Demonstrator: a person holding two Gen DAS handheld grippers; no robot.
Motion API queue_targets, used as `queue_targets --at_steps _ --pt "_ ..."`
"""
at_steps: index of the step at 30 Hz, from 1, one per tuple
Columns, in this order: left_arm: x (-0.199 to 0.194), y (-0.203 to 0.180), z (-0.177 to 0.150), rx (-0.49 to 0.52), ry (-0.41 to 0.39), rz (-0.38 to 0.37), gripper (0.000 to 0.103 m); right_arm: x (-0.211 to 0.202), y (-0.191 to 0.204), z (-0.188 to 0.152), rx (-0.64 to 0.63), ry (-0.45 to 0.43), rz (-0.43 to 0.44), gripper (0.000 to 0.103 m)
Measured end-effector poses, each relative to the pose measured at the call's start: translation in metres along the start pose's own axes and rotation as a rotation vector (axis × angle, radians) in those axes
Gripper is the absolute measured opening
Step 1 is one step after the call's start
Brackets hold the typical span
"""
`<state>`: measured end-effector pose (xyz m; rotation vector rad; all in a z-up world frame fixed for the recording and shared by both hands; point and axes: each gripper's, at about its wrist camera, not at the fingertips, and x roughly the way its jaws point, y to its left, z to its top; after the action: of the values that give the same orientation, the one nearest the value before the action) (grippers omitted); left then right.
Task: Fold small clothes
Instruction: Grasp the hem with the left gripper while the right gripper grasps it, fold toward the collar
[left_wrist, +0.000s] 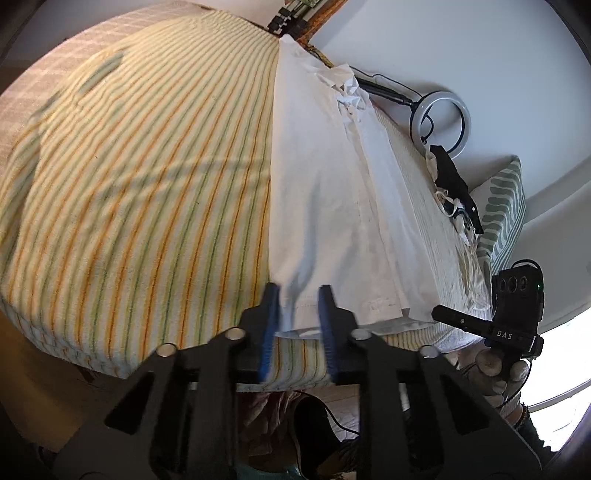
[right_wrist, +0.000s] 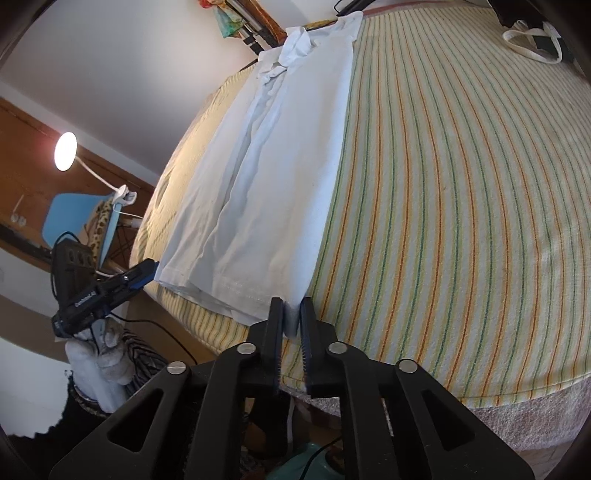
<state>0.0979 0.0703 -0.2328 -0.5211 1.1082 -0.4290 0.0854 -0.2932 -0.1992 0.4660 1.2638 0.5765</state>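
Note:
A white shirt (left_wrist: 325, 192) lies lengthwise on the striped towel (left_wrist: 147, 184), sides folded in, collar at the far end. My left gripper (left_wrist: 298, 290) is at the shirt's near hem, and its blue fingers stand apart with hem cloth between them. In the right wrist view the same shirt (right_wrist: 280, 177) lies on the striped towel (right_wrist: 461, 184). My right gripper (right_wrist: 291, 306) is shut on the hem's near right corner, with a fold of white cloth pinched between its fingers. The left gripper (right_wrist: 146, 271) also shows there, at the hem's left corner.
A ring light (left_wrist: 441, 118), a dark and white clothes pile (left_wrist: 454, 192) and a green patterned pillow (left_wrist: 502, 210) lie beyond the bed's right edge. A lamp (right_wrist: 65, 151) and blue chair (right_wrist: 74, 218) stand left. A white strap (right_wrist: 532, 40) lies far right.

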Motion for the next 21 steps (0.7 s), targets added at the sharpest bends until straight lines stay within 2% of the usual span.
queue_targets --at_steps 5,7,14,21 --pt "0.003 -0.003 0.001 0.015 0.008 -0.006 0.005 0.008 0.008 0.005 -0.028 0.037 0.006 0.012" --pt "0.000 -0.003 0.003 -0.012 0.006 -0.034 0.004 0.008 0.008 0.007 -0.012 0.040 0.025 0.004" --pt "-0.012 -0.017 0.028 -0.007 -0.066 -0.070 0.004 -0.003 0.009 0.023 0.035 -0.046 0.071 0.003" --pt "-0.008 -0.032 0.068 0.008 -0.128 -0.080 0.004 -0.012 0.014 0.058 0.063 -0.130 0.102 0.003"
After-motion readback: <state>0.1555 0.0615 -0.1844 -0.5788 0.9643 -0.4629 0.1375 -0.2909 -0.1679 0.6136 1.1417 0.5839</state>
